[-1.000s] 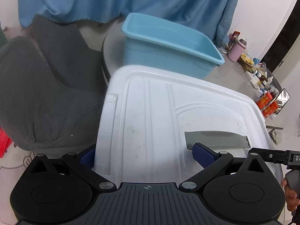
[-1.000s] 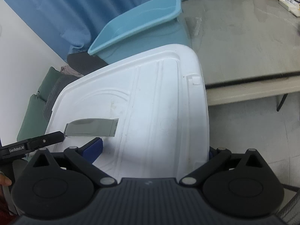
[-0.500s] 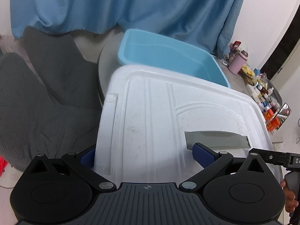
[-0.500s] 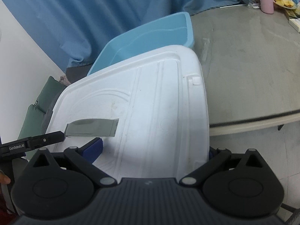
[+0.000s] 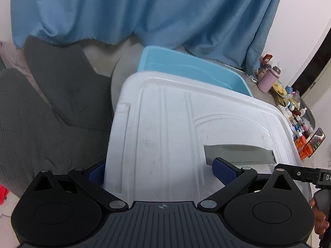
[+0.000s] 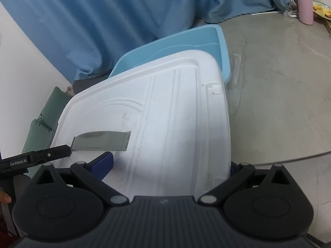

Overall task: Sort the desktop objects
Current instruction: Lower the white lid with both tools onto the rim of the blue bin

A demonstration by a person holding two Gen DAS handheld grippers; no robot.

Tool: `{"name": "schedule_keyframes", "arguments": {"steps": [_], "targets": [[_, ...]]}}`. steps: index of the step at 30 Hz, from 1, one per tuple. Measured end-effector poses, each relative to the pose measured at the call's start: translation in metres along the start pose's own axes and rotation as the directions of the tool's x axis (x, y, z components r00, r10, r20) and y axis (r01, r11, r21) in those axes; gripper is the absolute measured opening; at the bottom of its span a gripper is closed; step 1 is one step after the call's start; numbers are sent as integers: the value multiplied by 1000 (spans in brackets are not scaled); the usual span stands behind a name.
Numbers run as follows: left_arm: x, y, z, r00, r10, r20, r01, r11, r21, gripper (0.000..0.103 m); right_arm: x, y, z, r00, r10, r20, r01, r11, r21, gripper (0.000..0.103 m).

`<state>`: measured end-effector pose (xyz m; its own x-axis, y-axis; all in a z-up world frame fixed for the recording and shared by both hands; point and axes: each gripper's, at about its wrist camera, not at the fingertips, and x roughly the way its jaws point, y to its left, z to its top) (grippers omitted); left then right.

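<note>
- Behind the white lid [image 5: 175, 128] a blue curtain [image 5: 144, 10] hangs, and a light blue tub [image 5: 186, 70] stands on the grey table [image 6: 279, 82], its near side hidden by the lid.
- Far along the table stand a pink bottle [image 5: 268, 80] and a cluster of small bottles [image 5: 298, 122]; a grey cushioned seat [image 5: 41, 111] lies to the left, beyond the table edge.
- Between the fingers of both tongs sits the lid: the left gripper [image 5: 163, 171] straddles its left edge, one blue pad at the rim, the other on top.
- Across from it, the right gripper [image 6: 171, 165] straddles the right edge, one blue pad on top, the other mostly hidden behind the rim.
- Both stand wide, clamped on the lid, which is held above the table and tilted.
- White moulded plastic, ribbed, slightly scuffed, with a grey recessed handle [image 5: 238, 153] and a small latch tab [image 6: 215, 87].
</note>
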<state>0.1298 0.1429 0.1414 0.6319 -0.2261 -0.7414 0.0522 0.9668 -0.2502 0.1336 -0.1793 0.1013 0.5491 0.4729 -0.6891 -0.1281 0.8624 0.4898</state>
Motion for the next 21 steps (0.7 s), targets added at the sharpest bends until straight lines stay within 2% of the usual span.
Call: {"name": "schedule_keyframes", "arguments": {"steps": [10, 21], "targets": [[23, 15, 51, 999, -37, 8, 37, 999, 33, 103, 15, 15, 31, 999, -26, 41, 25, 1000, 14, 102], [52, 14, 86, 998, -58, -11, 58, 996, 63, 103, 28, 8, 52, 997, -50, 52, 46, 997, 61, 102]]}}
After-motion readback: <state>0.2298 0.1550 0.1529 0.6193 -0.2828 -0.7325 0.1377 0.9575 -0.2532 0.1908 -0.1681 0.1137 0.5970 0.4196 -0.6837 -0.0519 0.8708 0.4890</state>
